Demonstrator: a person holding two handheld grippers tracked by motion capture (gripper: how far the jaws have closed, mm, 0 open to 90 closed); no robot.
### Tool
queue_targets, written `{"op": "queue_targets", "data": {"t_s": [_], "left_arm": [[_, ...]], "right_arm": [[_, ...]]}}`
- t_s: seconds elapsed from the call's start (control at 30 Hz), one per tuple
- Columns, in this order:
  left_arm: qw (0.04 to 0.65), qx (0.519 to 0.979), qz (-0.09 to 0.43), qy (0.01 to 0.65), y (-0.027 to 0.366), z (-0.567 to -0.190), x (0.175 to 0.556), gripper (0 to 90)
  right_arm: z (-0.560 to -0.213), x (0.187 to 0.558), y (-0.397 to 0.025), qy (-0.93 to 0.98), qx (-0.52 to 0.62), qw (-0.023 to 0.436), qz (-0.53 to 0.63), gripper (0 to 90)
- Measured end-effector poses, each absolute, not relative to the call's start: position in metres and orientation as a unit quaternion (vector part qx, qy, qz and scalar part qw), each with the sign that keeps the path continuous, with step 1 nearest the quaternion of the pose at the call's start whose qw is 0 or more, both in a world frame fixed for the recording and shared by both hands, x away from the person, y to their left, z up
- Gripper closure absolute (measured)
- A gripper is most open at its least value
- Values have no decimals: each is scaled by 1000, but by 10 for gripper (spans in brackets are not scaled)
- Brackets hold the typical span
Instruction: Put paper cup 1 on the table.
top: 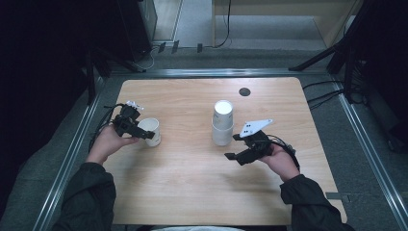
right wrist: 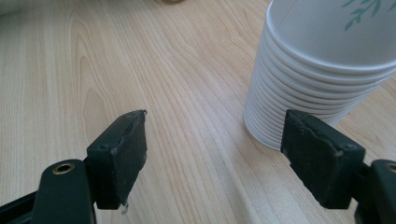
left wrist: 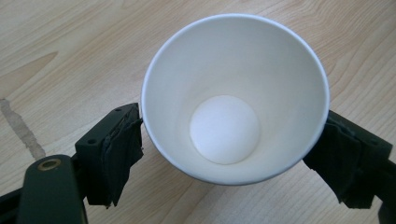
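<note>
One light, crushable cup (left wrist: 233, 98) being clasped gently below rim by left gripper (top: 137, 130); right gripper (top: 239, 146) gaping beside stack (top: 223, 123).

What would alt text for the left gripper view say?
An empty white paper cup, seen from above its mouth, sits between the left tongs, one black pad at each side. Pale wooden table lies beneath.

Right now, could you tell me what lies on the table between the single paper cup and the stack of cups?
Nothing: in the high view, only bare wooden table lies between the single paper cup and the stack of cups.
</note>
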State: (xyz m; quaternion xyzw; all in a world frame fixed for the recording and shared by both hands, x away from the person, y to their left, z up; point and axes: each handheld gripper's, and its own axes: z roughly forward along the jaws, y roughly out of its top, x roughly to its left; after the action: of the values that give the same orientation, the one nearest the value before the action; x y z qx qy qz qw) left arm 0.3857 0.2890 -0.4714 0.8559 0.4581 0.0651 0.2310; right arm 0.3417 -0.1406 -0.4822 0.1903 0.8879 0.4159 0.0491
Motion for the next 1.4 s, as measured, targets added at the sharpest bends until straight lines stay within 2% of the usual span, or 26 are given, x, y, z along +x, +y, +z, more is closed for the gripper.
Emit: {"op": "queue_targets", "data": {"t_s": [0.5, 0.93, 1.0, 1.13, 1.3, 1.4], "left_arm": [[245, 853, 61, 456, 291, -468, 384, 131], [291, 838, 66, 458, 302, -442, 372, 132], [302, 834, 67, 456, 301, -436, 369, 134], [317, 834, 62, 447, 296, -428, 364, 137], [321, 839, 62, 434, 288, -422, 358, 138], [331, 841, 61, 423, 281, -419, 355, 139]], "right_arm": [[-481, 342, -141, 887, 189, 53, 418, 233], [-478, 346, -143, 876, 207, 43, 433, 211], [-475, 347, -143, 881, 202, 42, 426, 182], [-471, 352, -144, 877, 233, 33, 418, 194], [-468, 356, -149, 886, 216, 23, 408, 180], [-465, 358, -152, 882, 227, 29, 412, 214]]}}
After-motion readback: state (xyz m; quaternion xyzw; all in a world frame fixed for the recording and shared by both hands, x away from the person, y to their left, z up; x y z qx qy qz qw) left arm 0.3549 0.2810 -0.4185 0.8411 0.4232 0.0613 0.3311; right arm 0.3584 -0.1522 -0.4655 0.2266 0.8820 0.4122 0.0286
